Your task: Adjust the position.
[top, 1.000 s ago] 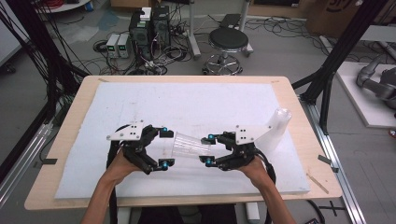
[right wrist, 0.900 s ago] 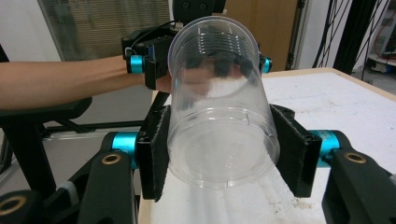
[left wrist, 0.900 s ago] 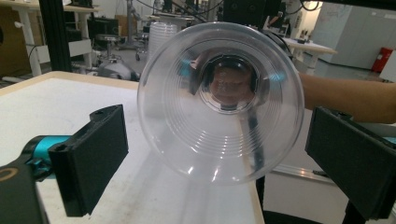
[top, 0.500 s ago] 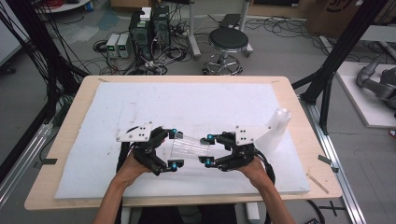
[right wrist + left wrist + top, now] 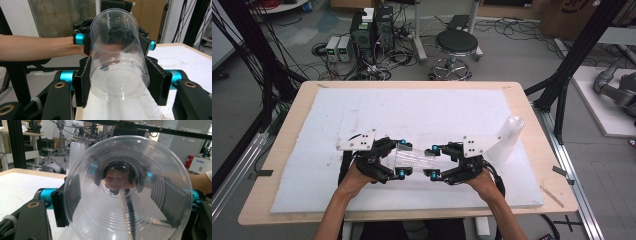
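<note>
I held a clear, ribbed plastic cup on its side between my two grippers, low over the white foam mat, a little toward 6 o'clock from the mat's middle. Its wide mouth pointed toward 9 o'clock and its closed base toward 3 o'clock. The cup looked empty: in the left gripper view I looked straight down the open mouth and saw only concentric rings and the round base, with the far gripper showing darkly through it.

My left gripper had its two black jaws pressed on the rim end, one at either side of the mouth. My right gripper pinched the base end; in the right gripper view the padded jaws sat flat against the cup's walls at 9 and 3 o'clock, base toward the camera.

At 3 o'clock from my right hand a tall stack of clear plastic cups stood upright on the mat, apart from the held cup. The mat lay on a light wooden table. Beyond the 12 o'clock edge, on the floor, stood a black round stool and grey electronics boxes among cables.
</note>
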{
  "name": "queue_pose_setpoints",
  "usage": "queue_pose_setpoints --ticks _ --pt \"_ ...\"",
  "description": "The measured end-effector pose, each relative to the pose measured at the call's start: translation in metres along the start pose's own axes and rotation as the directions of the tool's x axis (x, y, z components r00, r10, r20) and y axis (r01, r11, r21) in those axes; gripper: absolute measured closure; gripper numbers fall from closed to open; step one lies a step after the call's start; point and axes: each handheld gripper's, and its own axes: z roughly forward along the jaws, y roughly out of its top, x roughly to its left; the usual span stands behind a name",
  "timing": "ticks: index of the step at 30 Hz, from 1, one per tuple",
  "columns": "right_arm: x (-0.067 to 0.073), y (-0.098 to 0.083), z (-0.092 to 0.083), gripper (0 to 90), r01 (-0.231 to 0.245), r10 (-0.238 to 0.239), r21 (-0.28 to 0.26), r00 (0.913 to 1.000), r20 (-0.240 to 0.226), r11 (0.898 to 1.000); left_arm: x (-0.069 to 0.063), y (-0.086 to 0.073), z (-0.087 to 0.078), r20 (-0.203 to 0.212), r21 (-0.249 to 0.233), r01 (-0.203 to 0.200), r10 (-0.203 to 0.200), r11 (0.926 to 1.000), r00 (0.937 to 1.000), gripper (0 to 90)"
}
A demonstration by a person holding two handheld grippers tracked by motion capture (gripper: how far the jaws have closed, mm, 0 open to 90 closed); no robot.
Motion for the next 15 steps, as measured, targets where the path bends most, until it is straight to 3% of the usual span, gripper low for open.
queue_pose_setpoints --ticks 15 --pt "-0.0006 -0.0007 0.0011 43.1 0.005 -0.005 -0.002 0.9998 -0.020 1.000 -0.0005 0.0003 -0.0008 0.015 -0.002 -0.003 0.003 1.0000 0.9999 25.5"
